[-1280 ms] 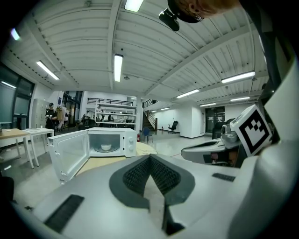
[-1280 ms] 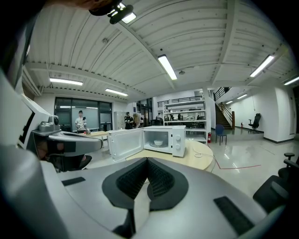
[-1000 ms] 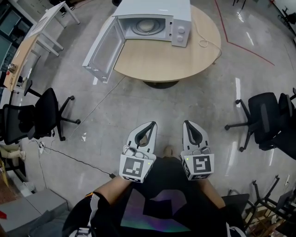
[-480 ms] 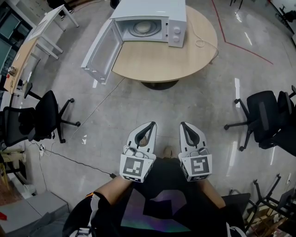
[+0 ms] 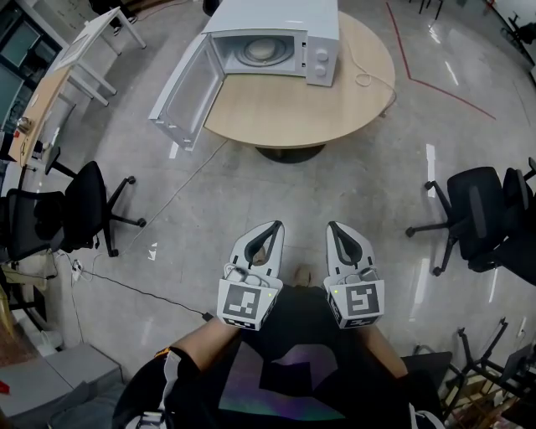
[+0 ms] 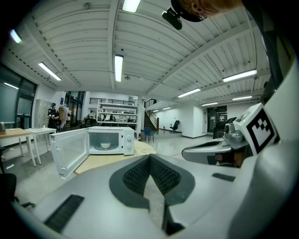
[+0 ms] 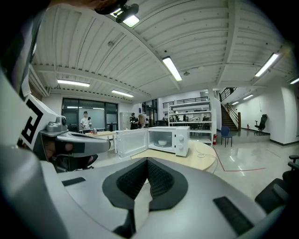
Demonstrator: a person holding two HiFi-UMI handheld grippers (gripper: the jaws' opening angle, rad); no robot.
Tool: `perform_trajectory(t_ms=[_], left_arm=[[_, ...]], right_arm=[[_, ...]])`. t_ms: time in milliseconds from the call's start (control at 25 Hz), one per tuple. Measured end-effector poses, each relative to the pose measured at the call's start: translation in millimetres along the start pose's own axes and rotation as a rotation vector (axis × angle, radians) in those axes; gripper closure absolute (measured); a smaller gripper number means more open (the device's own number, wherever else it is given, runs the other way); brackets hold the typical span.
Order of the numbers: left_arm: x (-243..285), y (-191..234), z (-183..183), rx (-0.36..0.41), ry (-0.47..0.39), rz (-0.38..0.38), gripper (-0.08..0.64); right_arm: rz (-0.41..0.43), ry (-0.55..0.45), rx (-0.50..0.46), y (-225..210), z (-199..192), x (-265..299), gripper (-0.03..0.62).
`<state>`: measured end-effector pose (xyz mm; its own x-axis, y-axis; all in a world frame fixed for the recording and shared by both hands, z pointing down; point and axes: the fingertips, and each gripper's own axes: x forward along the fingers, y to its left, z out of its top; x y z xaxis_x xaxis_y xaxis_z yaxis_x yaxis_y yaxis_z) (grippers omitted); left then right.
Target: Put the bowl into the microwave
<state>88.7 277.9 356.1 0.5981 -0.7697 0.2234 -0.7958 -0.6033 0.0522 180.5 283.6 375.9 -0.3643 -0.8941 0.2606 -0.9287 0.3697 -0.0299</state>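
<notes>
Scarcely anything has moved: left gripper (image 5: 275, 224) and right gripper (image 5: 333, 225) hang near the body, jaws pressed together on nothing. The bowl (image 5: 261, 50) already sits inside the microwave (image 5: 276, 17) on the far worktop (image 5: 293, 113), door (image 5: 186, 92) open; placing looks done.

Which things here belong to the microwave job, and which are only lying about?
For the job: bowl, already inside the microwave; its open door; left tool and right tool, both shut, empty.
Just lying about: black office chairs, floor cable, side desk.
</notes>
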Motion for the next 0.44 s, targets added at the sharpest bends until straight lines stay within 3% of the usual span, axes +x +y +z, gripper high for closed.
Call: perform_trajectory(t_ms=[440], left_arm=[[-0.8,-7.3,-0.7,0.003,-0.002,-0.002,0.512]], right_arm=[[-0.009,0.002,0.012,-4.1,-3.7,-8.2,0.577]])
